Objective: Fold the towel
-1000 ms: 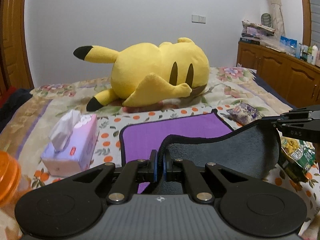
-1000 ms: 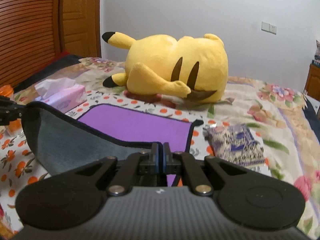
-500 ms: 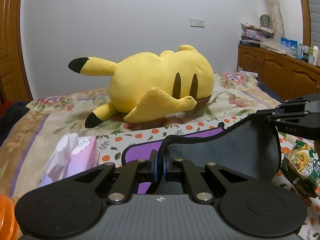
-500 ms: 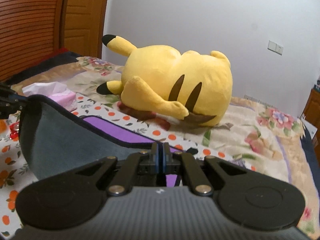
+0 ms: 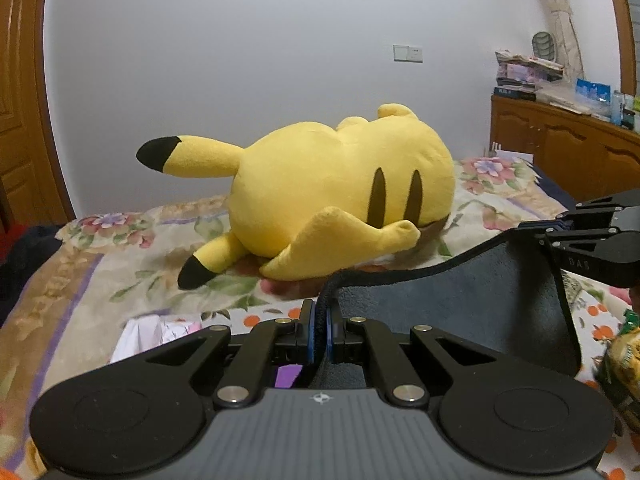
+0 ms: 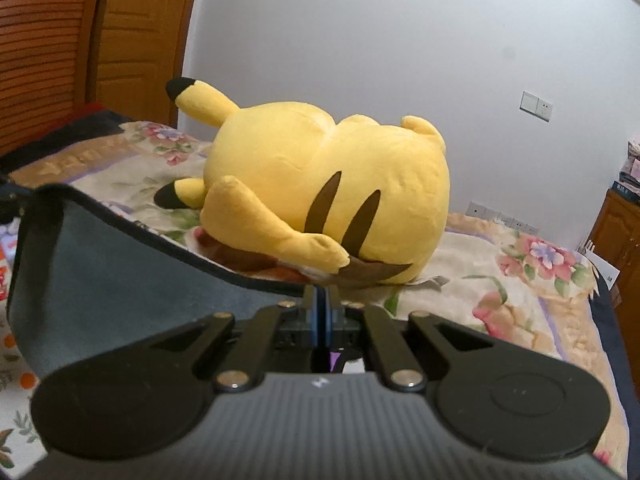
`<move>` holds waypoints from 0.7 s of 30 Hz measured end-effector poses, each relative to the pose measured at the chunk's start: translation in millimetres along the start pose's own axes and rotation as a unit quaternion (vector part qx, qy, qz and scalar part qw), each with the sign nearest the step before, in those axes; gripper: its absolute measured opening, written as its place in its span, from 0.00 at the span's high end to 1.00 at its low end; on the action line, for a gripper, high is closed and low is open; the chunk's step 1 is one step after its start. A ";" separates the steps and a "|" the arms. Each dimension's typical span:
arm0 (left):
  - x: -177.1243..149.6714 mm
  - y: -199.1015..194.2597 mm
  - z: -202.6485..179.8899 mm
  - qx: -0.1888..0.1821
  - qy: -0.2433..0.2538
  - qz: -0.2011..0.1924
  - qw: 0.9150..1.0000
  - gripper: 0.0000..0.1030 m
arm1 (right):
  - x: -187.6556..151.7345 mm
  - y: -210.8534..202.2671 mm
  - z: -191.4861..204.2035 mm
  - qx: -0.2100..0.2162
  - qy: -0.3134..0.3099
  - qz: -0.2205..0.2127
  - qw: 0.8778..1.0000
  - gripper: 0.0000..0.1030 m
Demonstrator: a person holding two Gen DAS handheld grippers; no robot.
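Plainly, the towel (image 5: 460,304) hung in the air above the bed (image 5: 132,276), its grey underside facing the cameras and its black-bound edge sagging in a shallow curve between two held corners. A scrap of its purple face showed below the fingers in both views. The left gripper (image 5: 319,326) was pinched on the near-left corner, and the right gripper (image 6: 321,312) was pinched on the near-right corner; each appeared at the edge of the other's view.

To do this fold well, I judged both corners should travel toward the far edge level and together, with the edge between them kept taut enough to stop the slack wrinkling. The yellow plush toy (image 5: 340,196) lay just beyond on the flowered bedspread, so the corners should come down short of it. A tissue pack (image 5: 152,332) sat at the near left and a snack packet (image 5: 624,356) at the right, both worth clearing.
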State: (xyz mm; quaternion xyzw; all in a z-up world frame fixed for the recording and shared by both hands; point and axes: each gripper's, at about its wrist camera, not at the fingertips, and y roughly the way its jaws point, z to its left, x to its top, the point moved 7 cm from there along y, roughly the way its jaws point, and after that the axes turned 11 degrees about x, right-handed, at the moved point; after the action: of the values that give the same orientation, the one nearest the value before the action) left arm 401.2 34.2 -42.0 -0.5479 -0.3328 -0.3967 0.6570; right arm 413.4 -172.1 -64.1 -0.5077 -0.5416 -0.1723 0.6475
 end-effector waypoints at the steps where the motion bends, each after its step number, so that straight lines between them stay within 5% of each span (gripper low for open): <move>1: 1.8 3.3 0.3 0.002 0.002 -0.001 1.000 0.94 | 0.5 2.4 -0.4 -0.002 0.000 0.000 1.000 0.96; 21: -20.9 69.1 5.3 0.039 -0.024 0.014 0.999 0.94 | -15.7 57.0 -13.4 -0.013 0.045 0.018 0.999 0.96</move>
State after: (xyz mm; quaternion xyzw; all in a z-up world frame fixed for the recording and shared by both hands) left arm 452.8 48.6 -90.9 -0.5359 -0.3556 -0.3608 0.6754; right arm 459.0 -164.3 -103.3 -0.5177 -0.5004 -0.1905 0.6673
